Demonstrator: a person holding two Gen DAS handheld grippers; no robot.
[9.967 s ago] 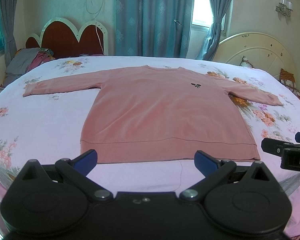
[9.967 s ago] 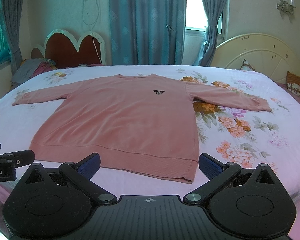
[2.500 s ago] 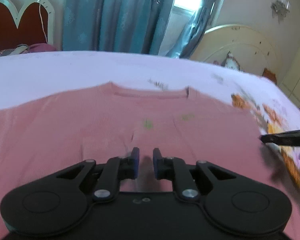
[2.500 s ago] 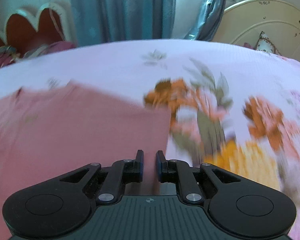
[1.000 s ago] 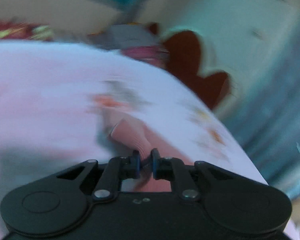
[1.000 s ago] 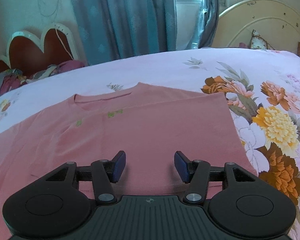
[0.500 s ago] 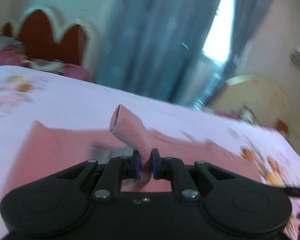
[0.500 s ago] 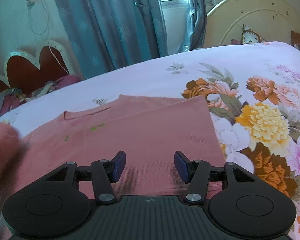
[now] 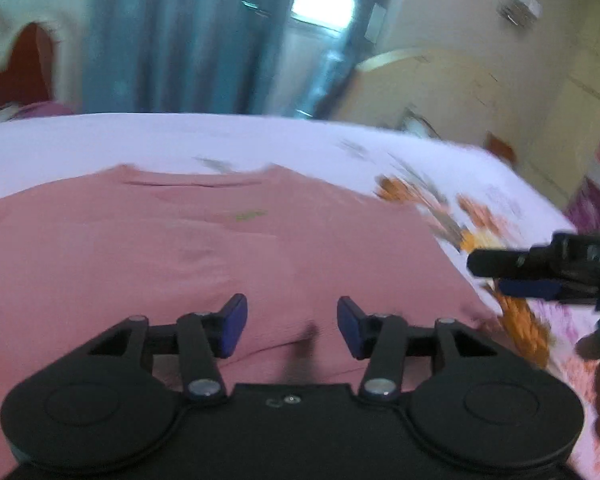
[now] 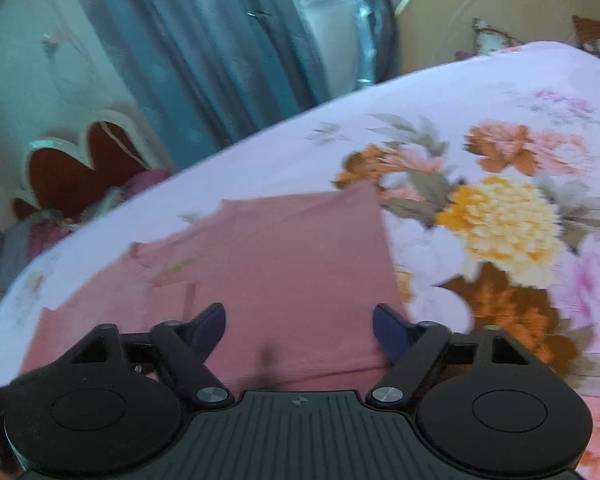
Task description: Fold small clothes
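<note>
A pink sweater (image 9: 188, 264) lies flat on the floral bed sheet (image 10: 500, 112), its neckline at the far end and its hem toward the near edge, so its long axis runs near to far. The right sleeve is folded in, leaving a straight right edge. The left tool (image 9: 291, 326) hovers low over the near part of the sweater, its jaws opening with nothing gripped between them. The right tool (image 10: 300, 326) hangs over the sweater's near right part, its jaws also opening wide and empty. Teal curtains (image 10: 204, 60) hang behind the bed.
</note>
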